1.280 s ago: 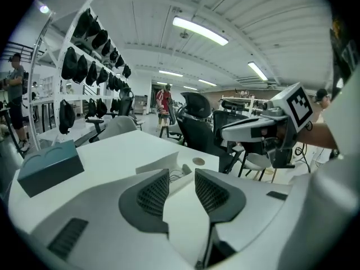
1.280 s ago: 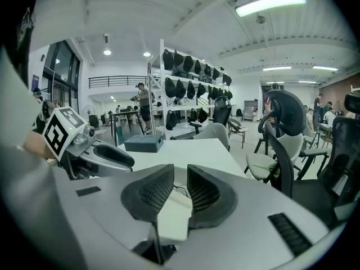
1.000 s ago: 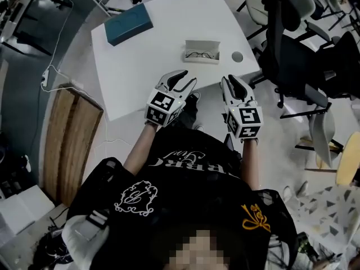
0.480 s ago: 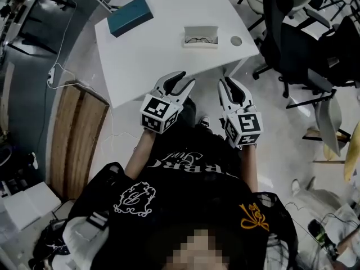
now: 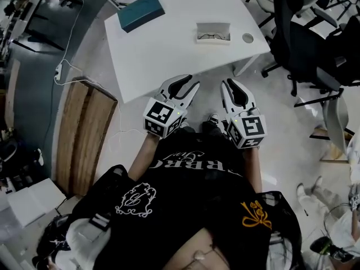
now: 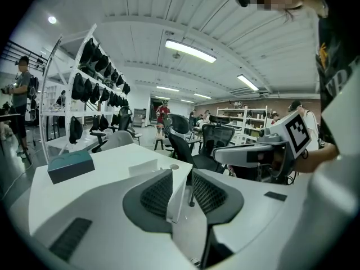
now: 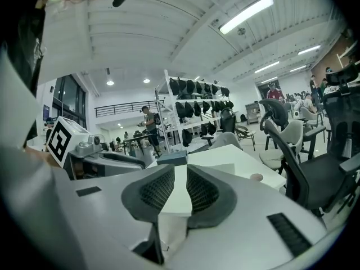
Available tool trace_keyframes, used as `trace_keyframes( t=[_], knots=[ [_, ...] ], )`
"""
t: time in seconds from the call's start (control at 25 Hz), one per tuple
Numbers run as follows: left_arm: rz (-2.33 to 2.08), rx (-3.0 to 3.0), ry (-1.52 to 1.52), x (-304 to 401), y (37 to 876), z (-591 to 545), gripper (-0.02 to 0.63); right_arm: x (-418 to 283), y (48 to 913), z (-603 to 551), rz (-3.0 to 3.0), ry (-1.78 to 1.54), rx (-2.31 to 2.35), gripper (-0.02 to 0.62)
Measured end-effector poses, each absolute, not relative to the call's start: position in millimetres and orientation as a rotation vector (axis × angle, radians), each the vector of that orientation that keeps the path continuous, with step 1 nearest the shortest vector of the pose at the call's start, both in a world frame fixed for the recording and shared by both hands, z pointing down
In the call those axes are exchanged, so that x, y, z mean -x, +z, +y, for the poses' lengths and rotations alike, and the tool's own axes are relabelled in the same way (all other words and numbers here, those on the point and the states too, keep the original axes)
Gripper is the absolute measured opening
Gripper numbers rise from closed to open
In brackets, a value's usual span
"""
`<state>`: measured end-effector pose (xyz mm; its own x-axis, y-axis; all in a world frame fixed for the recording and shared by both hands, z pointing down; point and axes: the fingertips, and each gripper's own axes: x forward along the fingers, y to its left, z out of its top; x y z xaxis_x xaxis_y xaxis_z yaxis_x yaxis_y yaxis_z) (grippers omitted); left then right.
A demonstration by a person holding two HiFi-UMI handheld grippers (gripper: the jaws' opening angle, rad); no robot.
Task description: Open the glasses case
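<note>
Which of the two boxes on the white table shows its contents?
The white glasses case, spectacles visible inside, beside the small round disc; the teal box at the far corner shows only its plain top.

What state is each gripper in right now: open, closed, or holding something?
Left gripper: open, nothing between its jaws, which have just been closing.
Right gripper: open, narrow gap, empty.

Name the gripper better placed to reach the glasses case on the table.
Right, probably. The right gripper points nearly straight at the glasses case; the left gripper, its empty jaws just closing somewhat, sits off to the side.
</note>
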<state>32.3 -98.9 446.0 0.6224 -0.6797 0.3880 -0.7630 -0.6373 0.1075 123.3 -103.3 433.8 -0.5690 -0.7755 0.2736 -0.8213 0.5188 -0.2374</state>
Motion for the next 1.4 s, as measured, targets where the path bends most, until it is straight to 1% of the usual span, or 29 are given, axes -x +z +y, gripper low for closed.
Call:
trace_keyframes(
  t=[0.32,0.48,0.64,0.88,1.4],
  knots=[
    [-1.187,-2.561,0.441,40.9,442.2,-51.6,0.057,-50.0,431.5,-60.0,-2.643,0.539,-1.375,0.063],
    [-1.17,-2.566,0.41,67.5,445.0,-27.3,0.043,-21.7,431.8,-32.9,-2.638,0.536,-1.386,0.029],
    [-1.14,-2.58,0.408,86.5,449.3,-1.9,0.041,-0.6,428.8,-6.7,-2.632,0.501,-1.399,0.02],
    [-1.094,-2.61,0.373,95.2,452.7,27.9,0.037,14.7,430.0,25.3,-2.624,0.534,-1.404,0.015],
    [-1.012,-2.694,0.348,90.2,436.3,65.6,0.037,25.9,421.6,59.5,-2.631,0.498,-1.359,0.014]
  ],
)
